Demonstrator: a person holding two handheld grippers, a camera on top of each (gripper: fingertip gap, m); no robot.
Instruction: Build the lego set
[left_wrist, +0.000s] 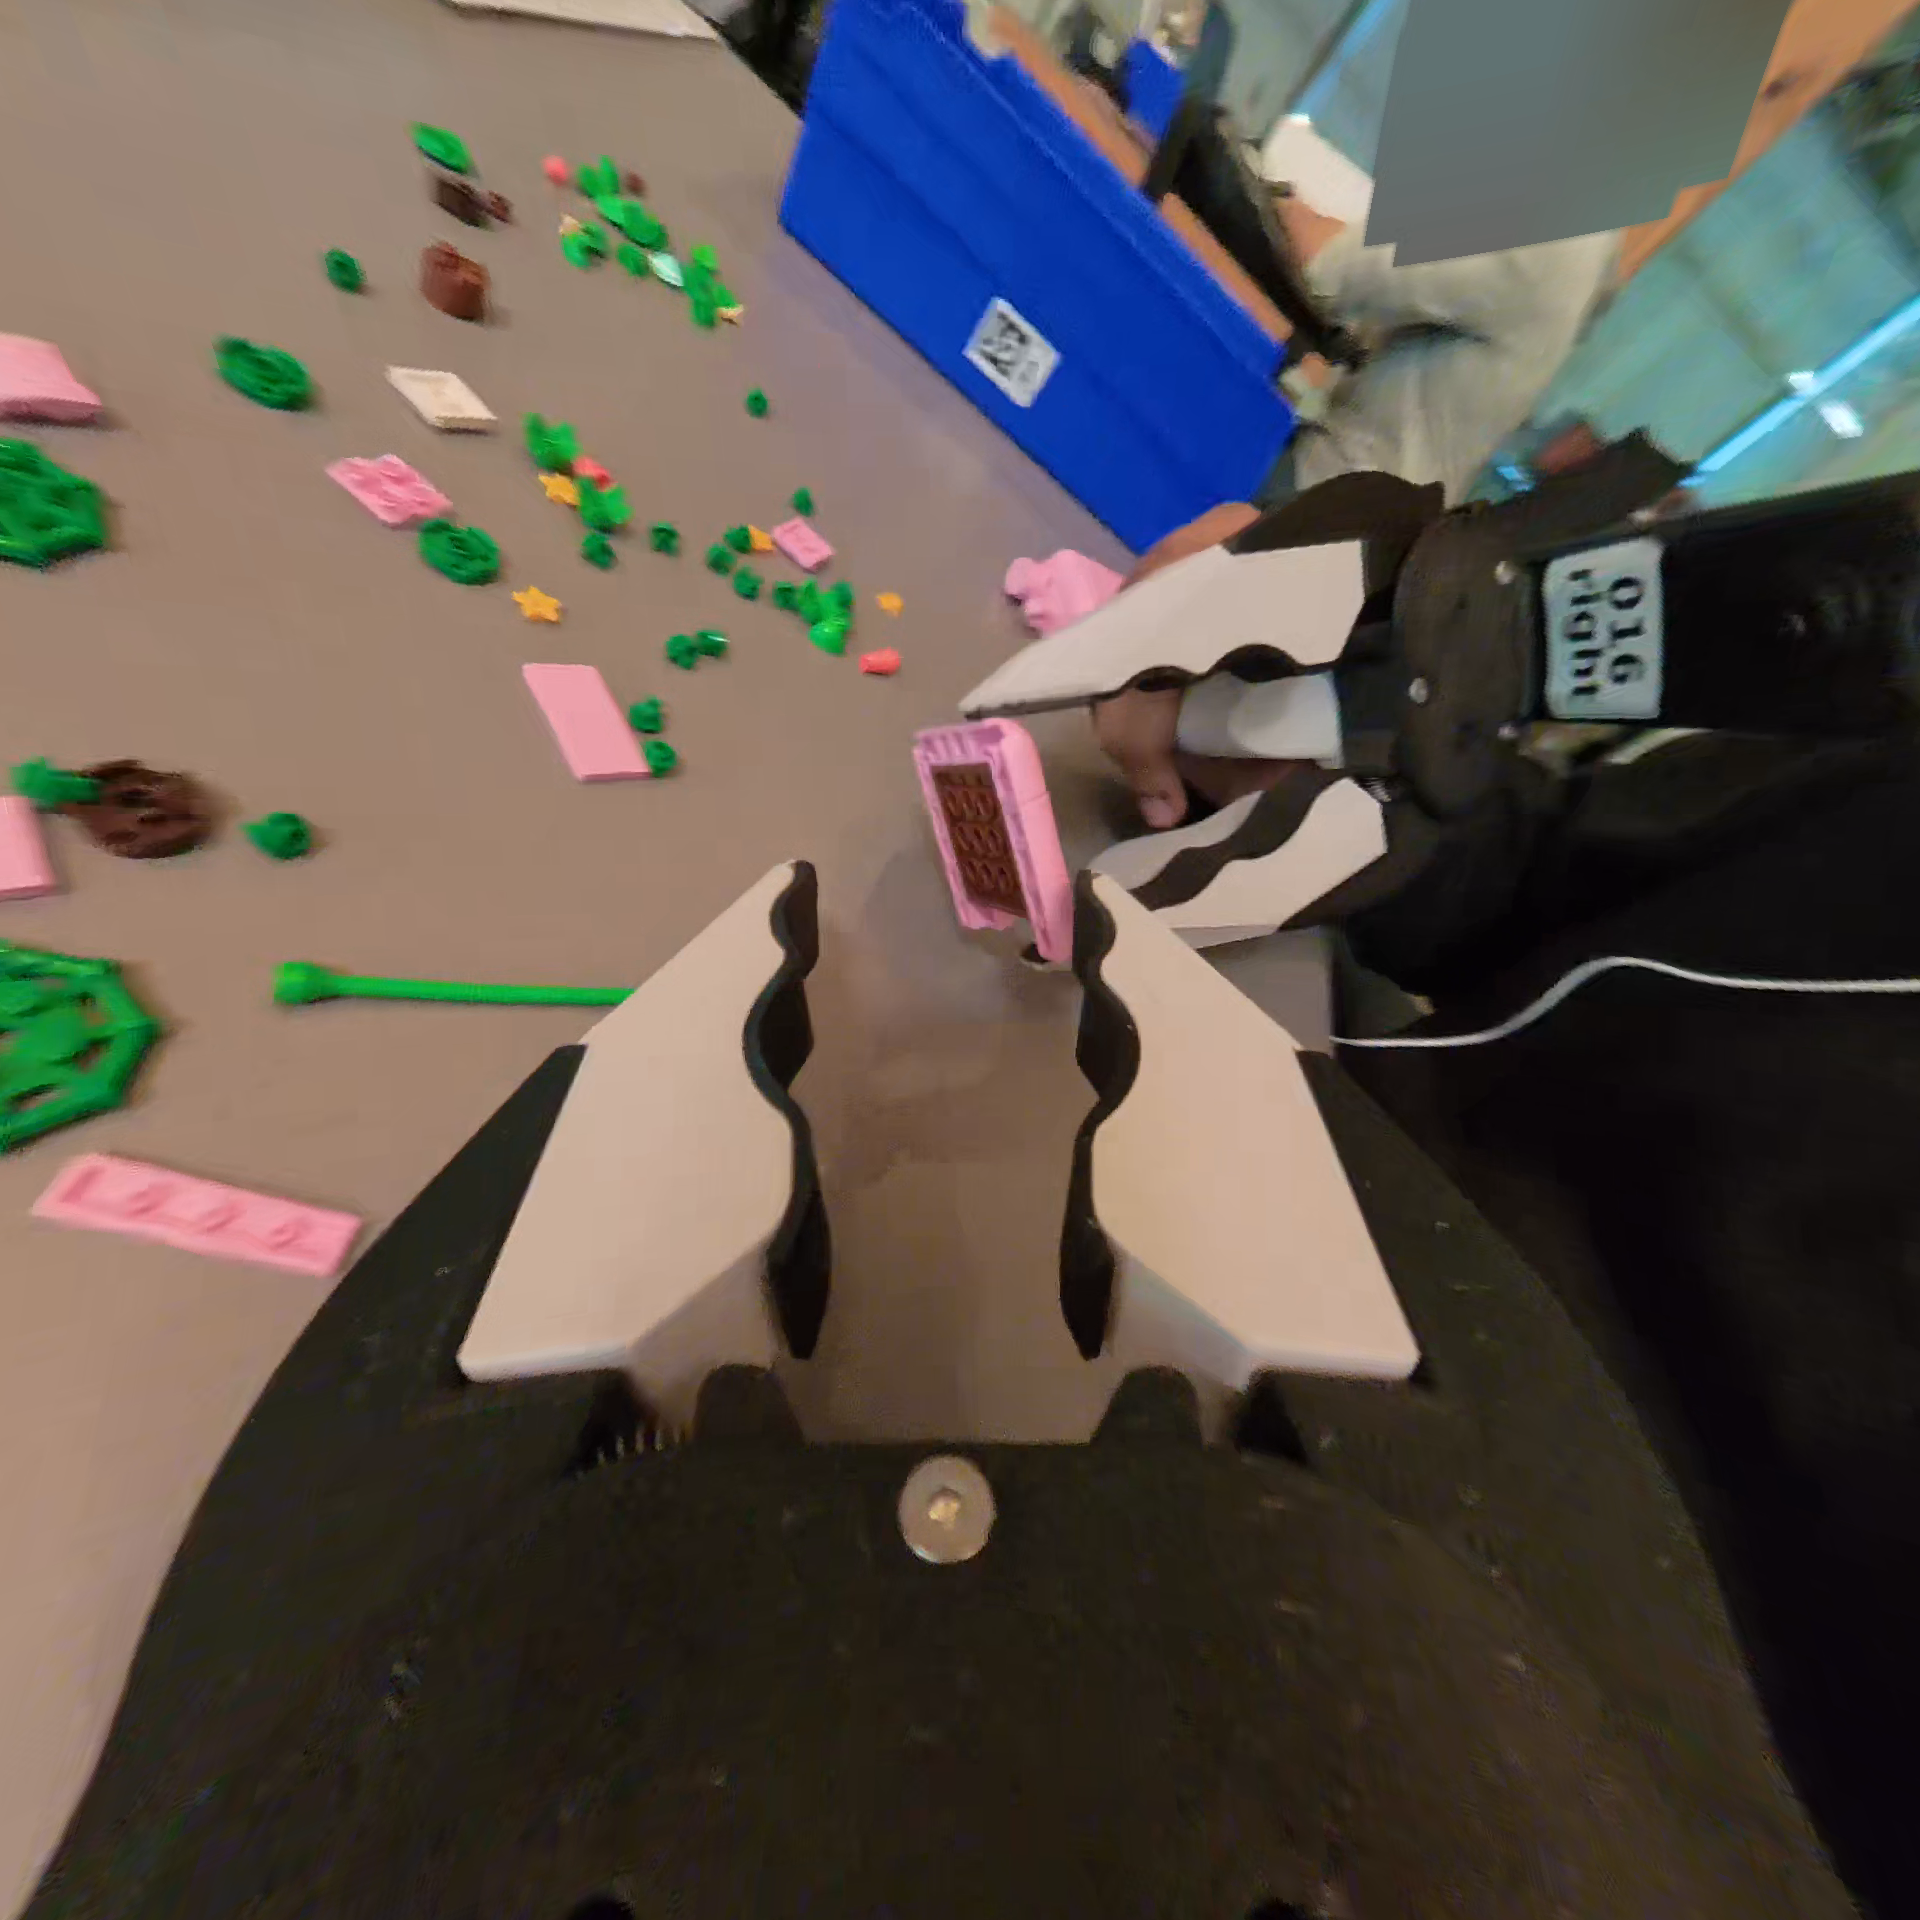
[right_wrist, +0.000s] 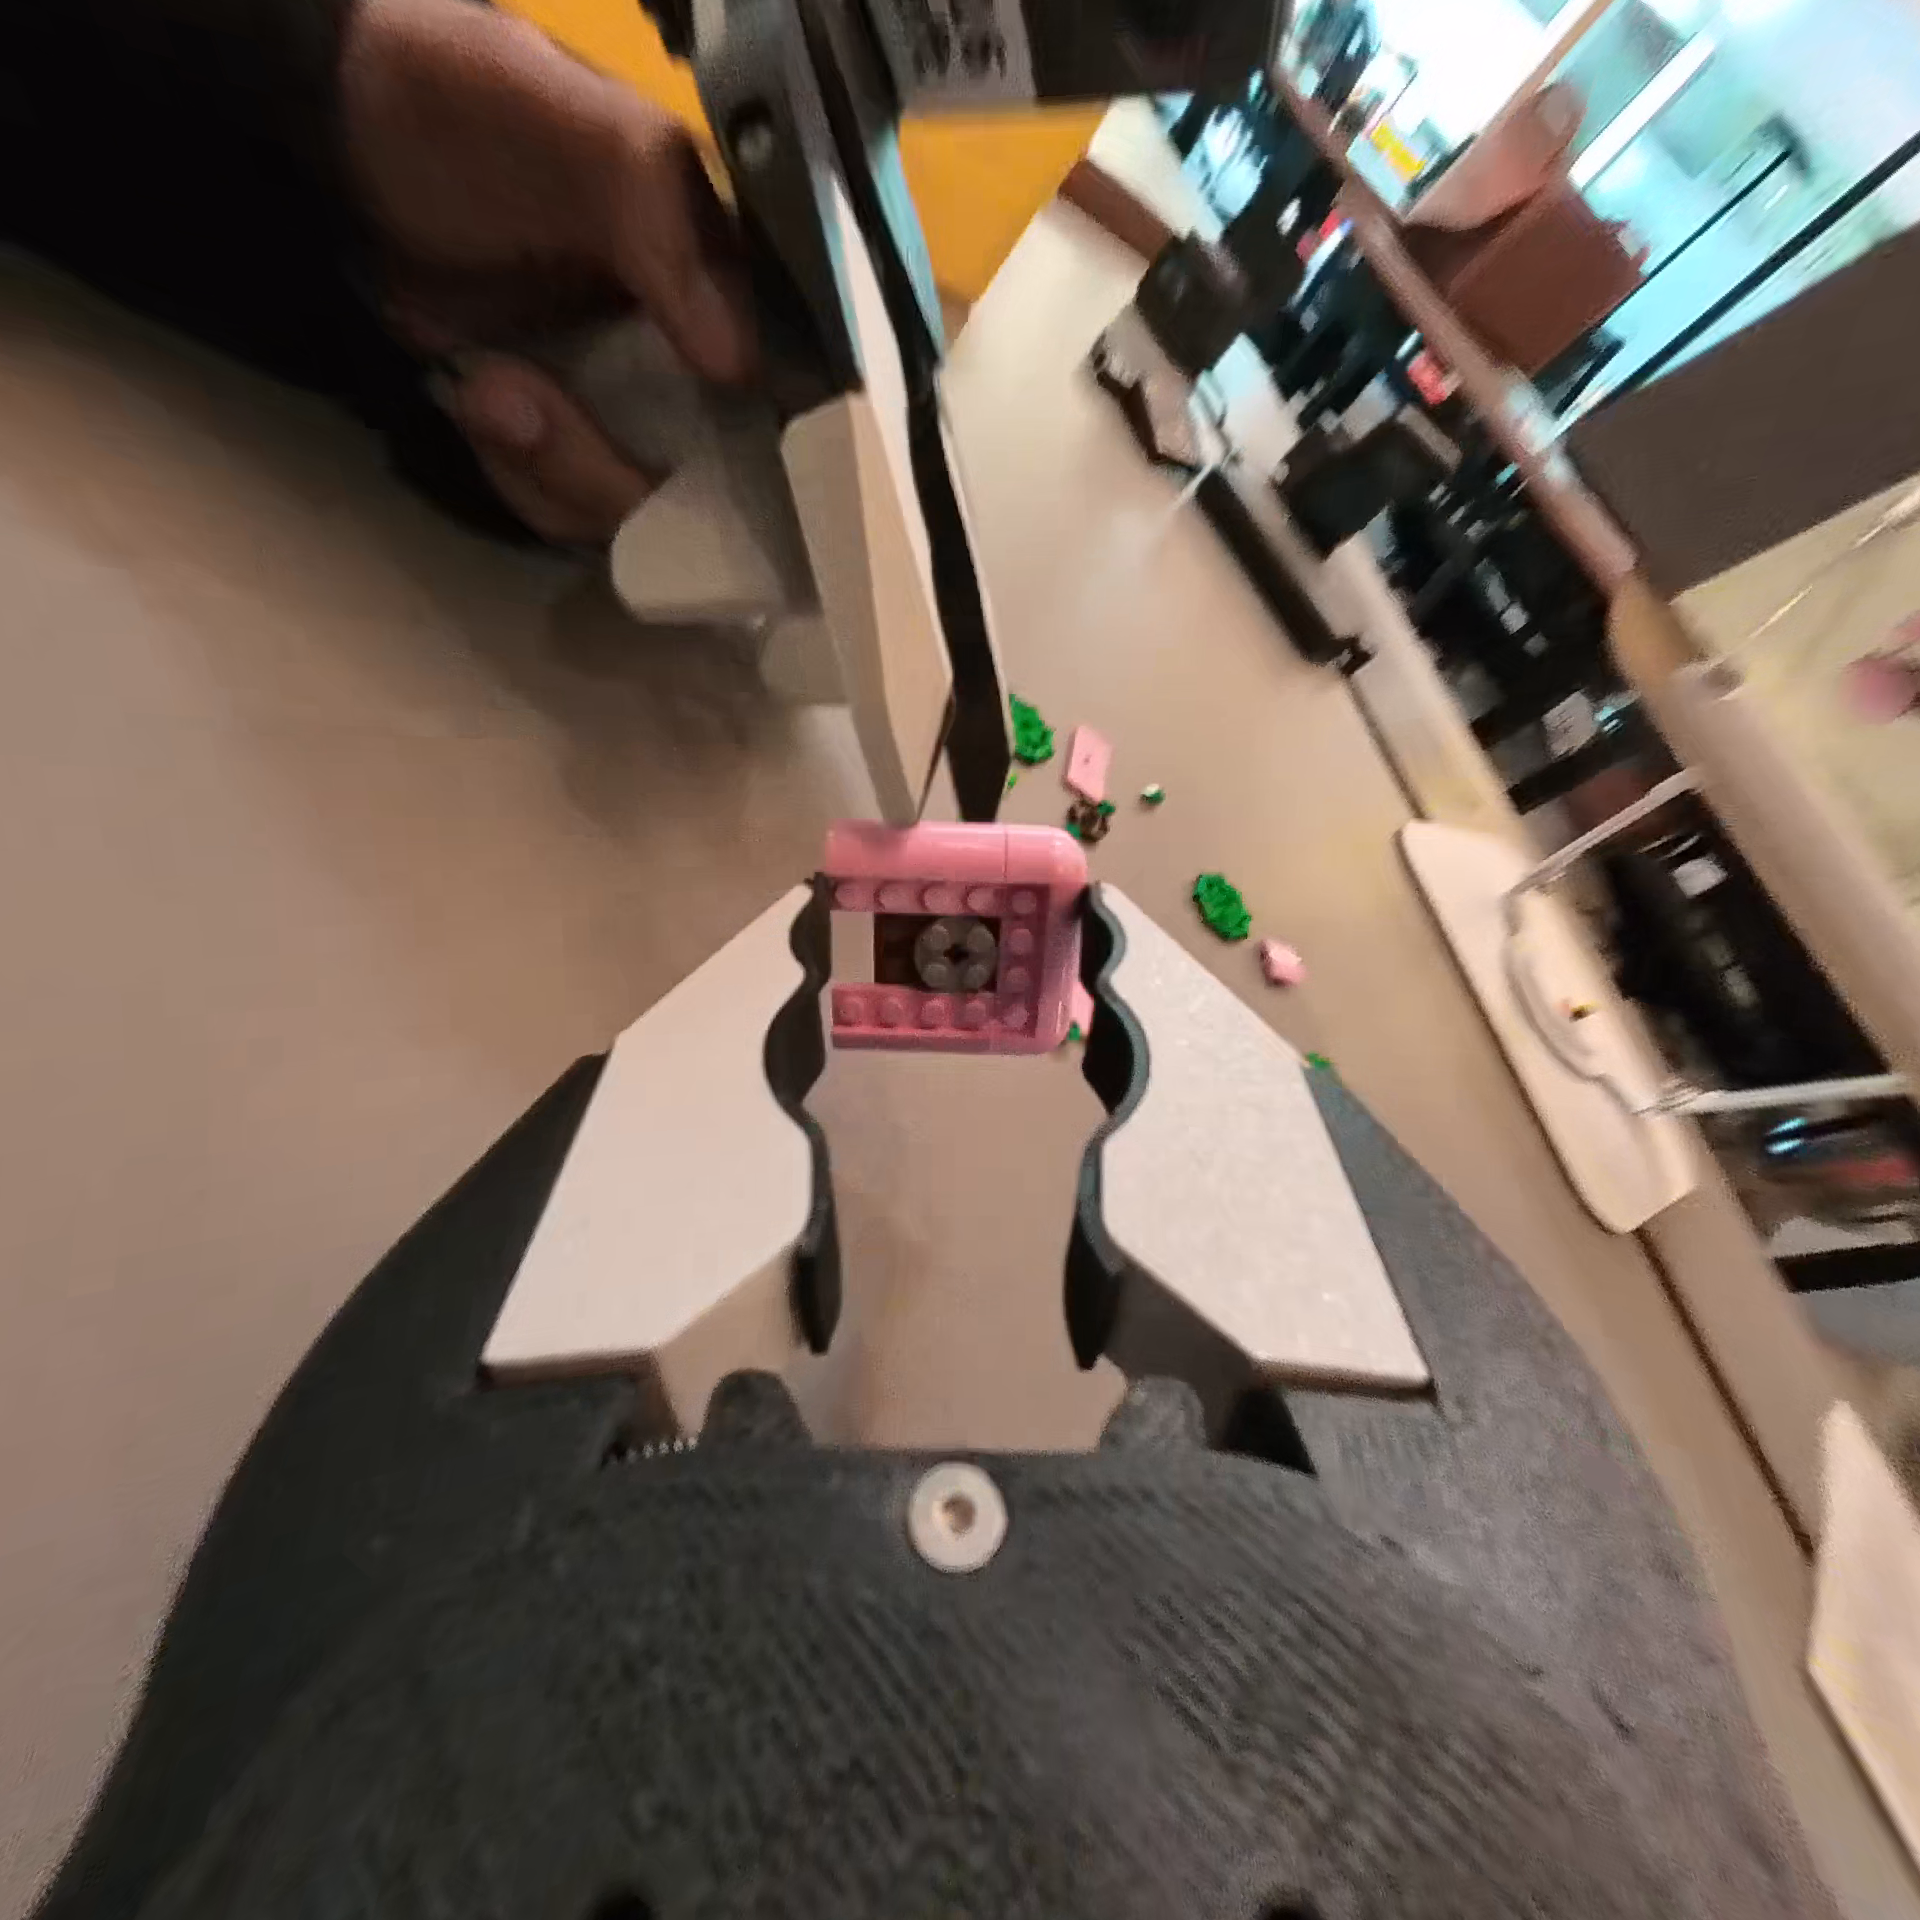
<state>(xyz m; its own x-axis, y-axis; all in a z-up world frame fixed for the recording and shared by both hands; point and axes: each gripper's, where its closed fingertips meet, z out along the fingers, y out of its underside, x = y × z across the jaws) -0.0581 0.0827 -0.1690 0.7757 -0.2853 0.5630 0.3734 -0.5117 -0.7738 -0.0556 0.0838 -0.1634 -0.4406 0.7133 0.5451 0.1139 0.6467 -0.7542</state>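
While the right gripper (right_wrist: 951, 961) is clamped on a small pink frame assembly (right_wrist: 951, 951) at its fingertips, the left gripper (left_wrist: 945, 894) stands half-open and empty, one finger just beside that assembly (left_wrist: 992, 836). Only this much looks built — a pink wall round a brown plate with a grey round stud. Most remains: green leaves (left_wrist: 597, 504), pink plates (left_wrist: 584, 719), brown rounds (left_wrist: 454, 278) and a green stem (left_wrist: 447, 987) lie scattered on the counter (left_wrist: 208, 208) ahead-left of the left gripper.

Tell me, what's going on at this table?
A person is building a Lego set with two handheld tools. The right tool is clamped on a pink frame piece with a brown plate inside. The left tool is open, its tip beside that piece. Green, pink and brown parts lie loose across the table.
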